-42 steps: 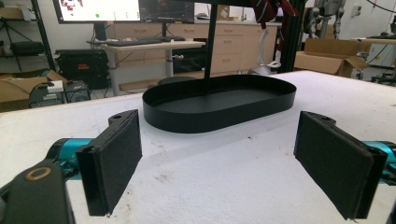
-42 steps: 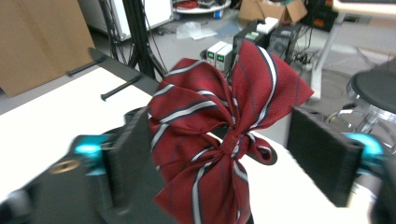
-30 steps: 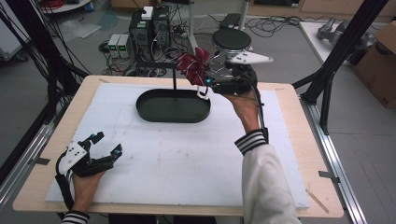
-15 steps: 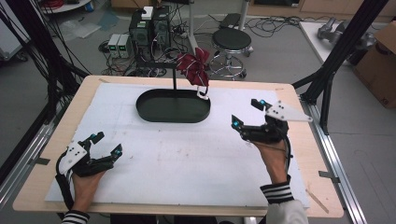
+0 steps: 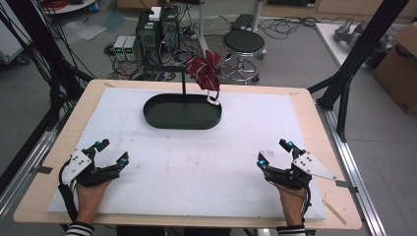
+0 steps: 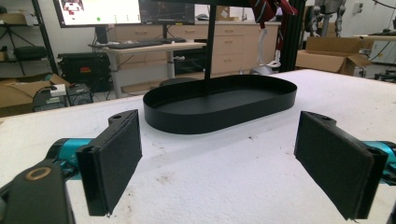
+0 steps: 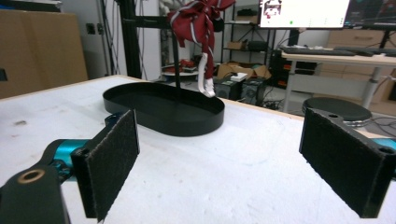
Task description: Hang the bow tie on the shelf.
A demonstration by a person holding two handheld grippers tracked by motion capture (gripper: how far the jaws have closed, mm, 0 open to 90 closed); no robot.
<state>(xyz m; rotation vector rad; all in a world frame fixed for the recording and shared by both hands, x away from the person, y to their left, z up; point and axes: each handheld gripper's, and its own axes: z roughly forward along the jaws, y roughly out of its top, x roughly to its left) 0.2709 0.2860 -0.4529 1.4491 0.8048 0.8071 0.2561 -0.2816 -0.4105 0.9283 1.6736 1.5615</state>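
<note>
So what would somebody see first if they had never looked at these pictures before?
Probably the dark red cloth hanging from the thin black stand at the far middle of the table, just above the black oval tray. Next come the two hand-held tools near the front edge, the left tool and the right tool, both open and holding nothing, resting on the white mat.

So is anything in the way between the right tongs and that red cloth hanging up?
Nothing visible. The right tongs sit open near the table's front edge, and bare white mat runs up to the black tray. The red cloth hangs from the stand above the tray's far right end.
</note>
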